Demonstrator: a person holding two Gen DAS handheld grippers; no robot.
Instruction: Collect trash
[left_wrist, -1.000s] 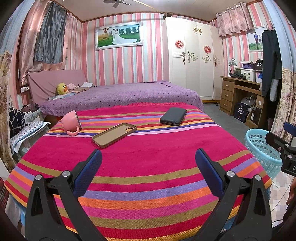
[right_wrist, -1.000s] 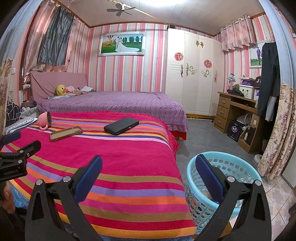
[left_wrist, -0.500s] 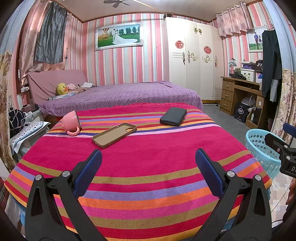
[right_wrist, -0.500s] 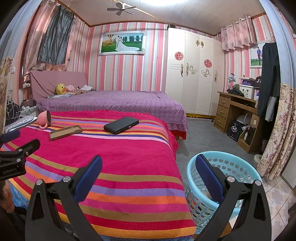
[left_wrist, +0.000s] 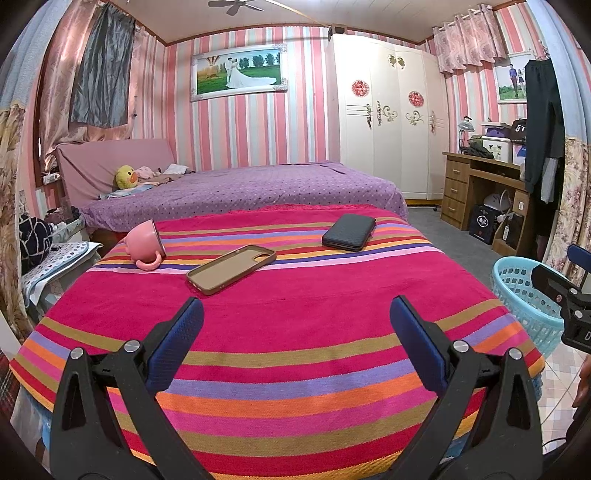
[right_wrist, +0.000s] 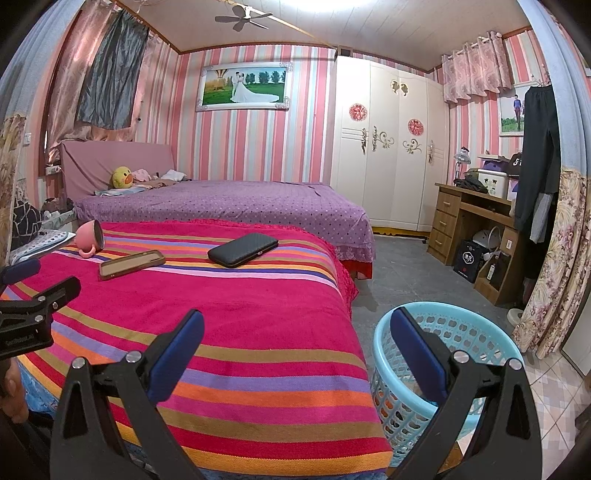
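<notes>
A light blue plastic basket (right_wrist: 458, 332) stands on the floor at the right of the striped table cover (left_wrist: 295, 317); something small lies in its bottom, too dim to name. The basket (left_wrist: 517, 291) also shows at the right edge of the left wrist view. My left gripper (left_wrist: 295, 314) hangs open over the near part of the cover, nothing between its fingers. My right gripper (right_wrist: 295, 325) is open too, its right finger (right_wrist: 417, 350) in front of the basket's rim. No loose trash shows on the cover.
On the far half of the cover lie a tipped pink mug (left_wrist: 146, 245), a brown phone case (left_wrist: 231, 267) and a black wallet (left_wrist: 349, 230). Behind is a purple bed (left_wrist: 240, 188). A wooden desk (right_wrist: 476, 225) and hanging clothes stand at the right.
</notes>
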